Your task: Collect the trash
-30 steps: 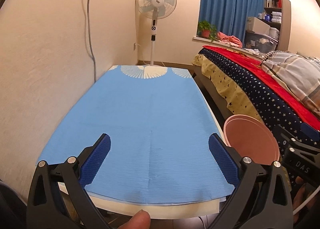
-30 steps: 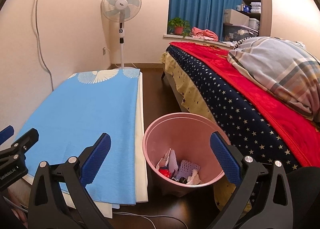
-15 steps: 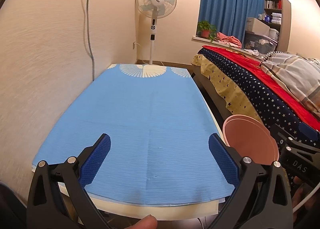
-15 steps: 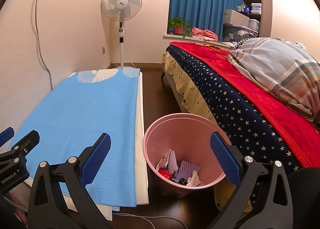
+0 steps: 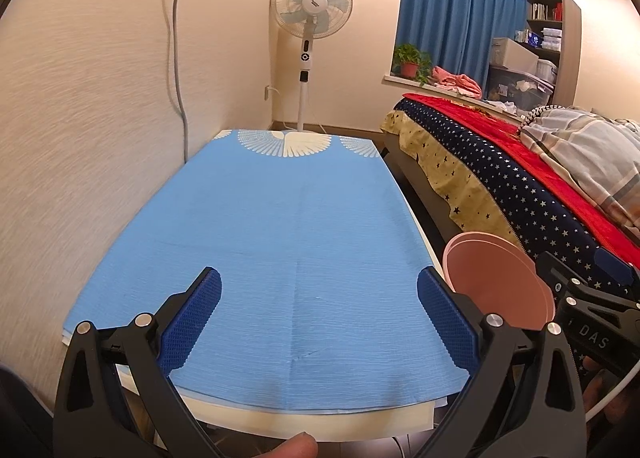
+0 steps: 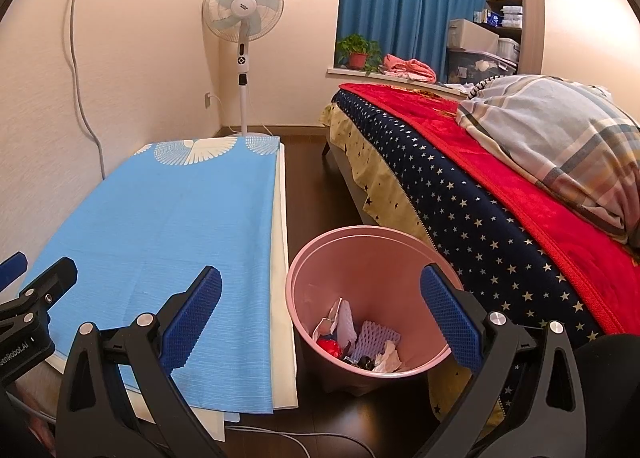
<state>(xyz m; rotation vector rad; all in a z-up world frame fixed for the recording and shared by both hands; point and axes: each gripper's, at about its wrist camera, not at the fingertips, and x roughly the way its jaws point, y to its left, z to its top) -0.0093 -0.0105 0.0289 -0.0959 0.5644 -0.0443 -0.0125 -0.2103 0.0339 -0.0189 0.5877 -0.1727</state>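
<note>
A pink trash bin (image 6: 372, 258) stands on the dark floor between the table and the bed; it also shows in the left wrist view (image 5: 500, 278). Inside lie crumpled white paper (image 6: 386, 356), a white foam net (image 6: 378, 334) and a red piece (image 6: 330, 346). My right gripper (image 6: 320, 318) is open and empty, held above and in front of the bin. My left gripper (image 5: 318, 318) is open and empty over the near end of the table with the blue cloth (image 5: 280, 226). No trash shows on the cloth.
A bed (image 6: 480, 194) with a starred navy and red cover and a plaid pillow (image 6: 560, 126) runs along the right. A standing fan (image 6: 243, 18) is at the far wall. A cable (image 5: 178, 38) hangs down the left wall. A white cord (image 6: 288, 438) lies on the floor.
Both grippers stay open and empty. Both views have drifted slightly back and to the left; the table and bin keep their places.
</note>
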